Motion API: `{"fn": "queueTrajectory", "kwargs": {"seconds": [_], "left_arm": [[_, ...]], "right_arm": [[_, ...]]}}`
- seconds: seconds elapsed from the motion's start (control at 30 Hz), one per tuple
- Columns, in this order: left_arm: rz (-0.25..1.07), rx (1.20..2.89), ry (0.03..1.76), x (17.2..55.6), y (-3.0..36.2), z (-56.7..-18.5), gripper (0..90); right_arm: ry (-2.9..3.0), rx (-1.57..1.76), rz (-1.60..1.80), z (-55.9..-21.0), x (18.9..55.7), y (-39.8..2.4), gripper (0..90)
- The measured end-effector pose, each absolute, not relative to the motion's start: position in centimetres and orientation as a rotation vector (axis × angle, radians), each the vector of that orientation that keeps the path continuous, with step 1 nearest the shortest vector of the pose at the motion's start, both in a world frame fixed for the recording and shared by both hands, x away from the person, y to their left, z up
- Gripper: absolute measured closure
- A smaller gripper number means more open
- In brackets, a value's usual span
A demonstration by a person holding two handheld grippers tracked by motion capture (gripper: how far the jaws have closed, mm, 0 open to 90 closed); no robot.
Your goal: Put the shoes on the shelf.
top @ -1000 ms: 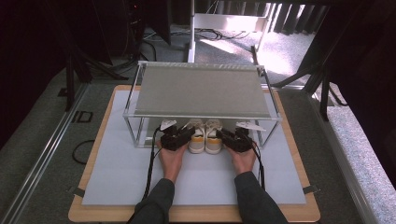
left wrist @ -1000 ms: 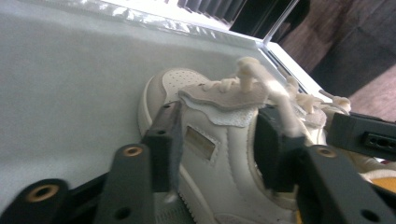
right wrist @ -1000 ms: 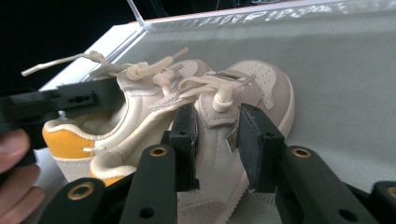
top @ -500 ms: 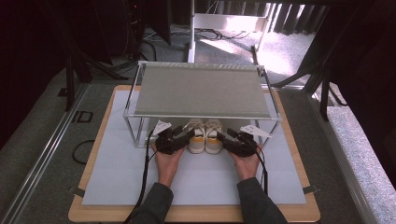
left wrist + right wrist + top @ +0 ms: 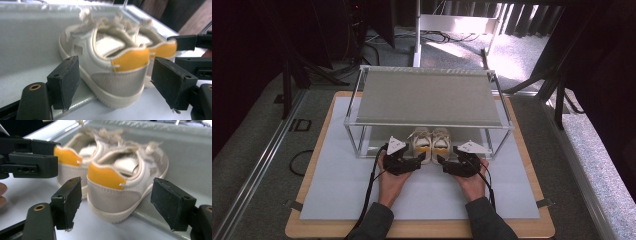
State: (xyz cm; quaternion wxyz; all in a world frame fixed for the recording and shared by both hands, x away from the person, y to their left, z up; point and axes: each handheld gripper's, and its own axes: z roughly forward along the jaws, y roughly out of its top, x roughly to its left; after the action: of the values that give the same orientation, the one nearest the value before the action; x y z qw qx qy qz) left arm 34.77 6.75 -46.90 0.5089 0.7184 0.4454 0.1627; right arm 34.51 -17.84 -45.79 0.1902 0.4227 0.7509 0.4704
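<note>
Shoes (image 5: pixel 431 143), a small white pair with yellow heel tabs, stand side by side on the lower shelf of the wire rack (image 5: pixel 427 120), heels at its front edge and facing the person. A second ago both grippers were up against the heels under the rack's front; now they sit a little nearer the person on the pale mat (image 5: pixel 337 200). The left gripper (image 5: pixel 115 82) has just been opening, and its jaws stand spread on either side of the left shoe (image 5: pixel 112 67), pads clear of it. The right gripper (image 5: pixel 116 203) has likewise just been opening, its jaws wide beside the right shoe (image 5: pixel 120 185) without pressing on it. The rack's upper shelf (image 5: pixel 427 97) overhangs the pair, and its front posts stand close outside both grippers.
</note>
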Motion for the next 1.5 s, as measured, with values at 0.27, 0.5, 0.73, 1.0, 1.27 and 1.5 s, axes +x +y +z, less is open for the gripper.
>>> {"fn": "queueTrajectory", "kwargs": {"seconds": [0.27, 0.5, 0.73, 1.0, 1.27, 1.5], "left_arm": [[0.354, 1.813, 1.073, 35.4, 6.0, -47.7, 22.5], [0.328, 1.866, 1.08, 36.1, 5.6, -47.9, 22.1], [0.326, 1.878, 1.072, 36.3, 5.6, -47.7, 22.5], [0.322, 1.88, 1.076, 37.0, 5.5, -47.4, 23.1], [0.328, 1.862, 1.085, 38.0, 5.3, -47.2, 23.6], [0.334, 1.861, 1.109, 38.9, 5.0, -47.3, 23.9]], "right_arm": [[2.143, 1.213, 1.285, -46.9, 35.3, -17.5, 24.9], [2.171, 1.231, 1.299, -47.2, 35.7, -17.4, 26.8], [2.178, 1.221, 1.302, -47.2, 35.8, -17.4, 27.6], [2.168, 1.219, 1.296, -47.0, 36.3, -17.4, 28.2], [2.156, 1.217, 1.294, -46.7, 37.3, -17.4, 29.2], [2.138, 1.212, 1.281, -46.8, 38.3, -17.2, 30.0]]}}
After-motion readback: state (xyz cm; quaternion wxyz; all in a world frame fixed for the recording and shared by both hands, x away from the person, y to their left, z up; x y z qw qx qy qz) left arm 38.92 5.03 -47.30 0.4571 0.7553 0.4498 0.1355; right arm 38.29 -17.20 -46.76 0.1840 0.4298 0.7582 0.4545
